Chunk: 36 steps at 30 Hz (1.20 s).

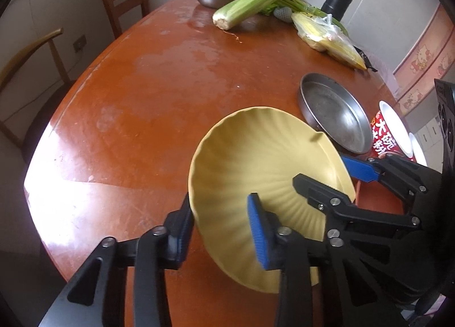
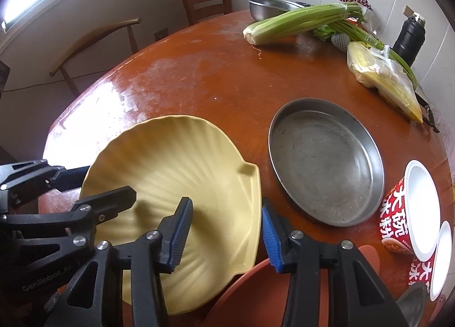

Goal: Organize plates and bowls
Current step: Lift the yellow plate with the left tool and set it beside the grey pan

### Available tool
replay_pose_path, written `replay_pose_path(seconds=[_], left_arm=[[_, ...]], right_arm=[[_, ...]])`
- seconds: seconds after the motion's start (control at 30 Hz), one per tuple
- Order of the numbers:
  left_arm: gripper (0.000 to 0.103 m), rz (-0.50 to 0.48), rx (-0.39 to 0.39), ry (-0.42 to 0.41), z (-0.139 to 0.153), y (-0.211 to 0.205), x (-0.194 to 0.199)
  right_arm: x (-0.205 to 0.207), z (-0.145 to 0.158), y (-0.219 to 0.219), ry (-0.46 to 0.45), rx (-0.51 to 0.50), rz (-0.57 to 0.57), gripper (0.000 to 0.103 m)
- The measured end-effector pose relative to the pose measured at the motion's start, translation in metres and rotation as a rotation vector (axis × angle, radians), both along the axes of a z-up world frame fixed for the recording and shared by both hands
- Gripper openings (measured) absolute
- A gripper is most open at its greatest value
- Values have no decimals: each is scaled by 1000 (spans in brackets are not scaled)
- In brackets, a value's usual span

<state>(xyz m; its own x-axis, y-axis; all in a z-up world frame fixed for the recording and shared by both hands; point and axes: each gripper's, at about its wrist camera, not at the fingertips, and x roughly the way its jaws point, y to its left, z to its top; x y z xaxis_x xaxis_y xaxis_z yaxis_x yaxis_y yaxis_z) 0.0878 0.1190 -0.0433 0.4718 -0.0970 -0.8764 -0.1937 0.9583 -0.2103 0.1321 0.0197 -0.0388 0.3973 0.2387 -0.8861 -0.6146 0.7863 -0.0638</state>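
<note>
1. Left hand-held gripper [image 1: 223, 230] straddles the near rim of a tilted yellow shell-shaped plate [image 1: 256, 156], blue pads not visibly pressing it.
2. Right hand-held gripper [image 2: 226, 234] brackets the opposite rim, jaws apart.
3. Steel pan [image 2: 324, 162] sits beside the plate on the bench [image 2: 213, 76].

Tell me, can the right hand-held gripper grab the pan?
Probably not yet. The right hand-held gripper straddles the rim of the plate; the pan lies just beyond, with nothing between.
</note>
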Motion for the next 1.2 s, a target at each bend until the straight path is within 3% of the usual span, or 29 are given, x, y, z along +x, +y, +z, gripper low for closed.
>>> replay_pose_path(seconds=[0.5,1.2], left_arm=[[35,41,46,-48,28,32,36],[36,2,93,-8,3,43,87]], right_arm=[[20,25,17,11,97,-66,48],[48,3,21,107,114,-139,48]])
